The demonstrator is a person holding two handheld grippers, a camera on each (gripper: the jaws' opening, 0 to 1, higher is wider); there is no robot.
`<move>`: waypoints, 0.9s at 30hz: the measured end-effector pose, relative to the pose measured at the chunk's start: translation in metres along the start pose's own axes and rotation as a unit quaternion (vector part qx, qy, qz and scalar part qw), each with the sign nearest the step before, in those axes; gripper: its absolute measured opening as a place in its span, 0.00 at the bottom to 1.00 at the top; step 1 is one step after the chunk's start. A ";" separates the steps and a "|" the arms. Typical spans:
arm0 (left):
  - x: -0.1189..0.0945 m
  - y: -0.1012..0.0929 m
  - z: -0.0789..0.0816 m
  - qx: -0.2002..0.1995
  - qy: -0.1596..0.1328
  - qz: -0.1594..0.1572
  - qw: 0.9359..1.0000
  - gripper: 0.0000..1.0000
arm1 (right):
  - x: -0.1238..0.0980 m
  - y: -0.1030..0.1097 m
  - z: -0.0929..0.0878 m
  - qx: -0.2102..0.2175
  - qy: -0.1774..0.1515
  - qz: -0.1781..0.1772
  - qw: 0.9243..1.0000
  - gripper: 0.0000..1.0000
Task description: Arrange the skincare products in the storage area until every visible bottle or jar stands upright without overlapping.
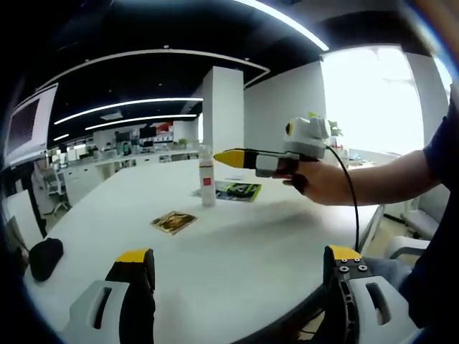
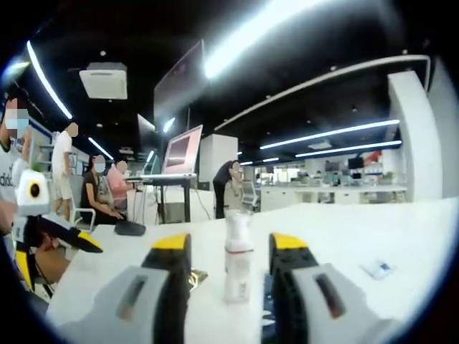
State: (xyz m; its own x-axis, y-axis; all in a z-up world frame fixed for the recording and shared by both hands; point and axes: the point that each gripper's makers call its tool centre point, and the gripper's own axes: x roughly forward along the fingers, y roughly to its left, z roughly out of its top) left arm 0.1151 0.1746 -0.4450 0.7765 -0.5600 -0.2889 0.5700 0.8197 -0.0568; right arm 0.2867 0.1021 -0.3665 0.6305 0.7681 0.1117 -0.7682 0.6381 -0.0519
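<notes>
In the left gripper view, at the far left edge of the white tabletop (image 1: 237, 251), a black pouch (image 1: 44, 256) lies by itself. Your left tool (image 1: 240, 269) rises from the bottom of that view with its yellow-tipped jaws spread wide apart and nothing between them, only bare tabletop. Further in, a small flat card with a brownish picture (image 1: 173, 222) lies face up, and beyond it the slim white bottle (image 1: 207, 179) stands upright with a red band low on its body, just beside a dark green and yellow leaflet (image 1: 239, 190) lying flat. To the right, your hand (image 1: 326, 183) holds the right tool (image 1: 231, 158) above the tabletop, its yellow tip pointing at the bottle's upper part and close to it; whether it touches cannot be told from here. In the right gripper view, the left tool (image 2: 84, 242) shows at the left edge. Your right tool (image 2: 231, 247) stands with jaws open, and the white bottle (image 2: 238, 254) is upright between them, with a clear gap to each jaw, so nothing is gripped. A small flat packet (image 2: 378, 269) lies on the tabletop far right.
</notes>
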 end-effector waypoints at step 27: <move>0.033 0.031 0.042 -0.015 -0.049 0.040 0.998 1.00 | -0.078 -0.015 -0.005 -0.003 0.021 -0.063 0.998 0.48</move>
State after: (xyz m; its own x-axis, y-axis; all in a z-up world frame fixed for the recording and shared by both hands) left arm 0.1701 0.1766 -0.4160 0.8425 -0.5004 -0.1995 0.4978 0.8647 -0.0669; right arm 0.2492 0.0331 -0.3795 0.7268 0.6826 0.0763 -0.6814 0.7305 -0.0453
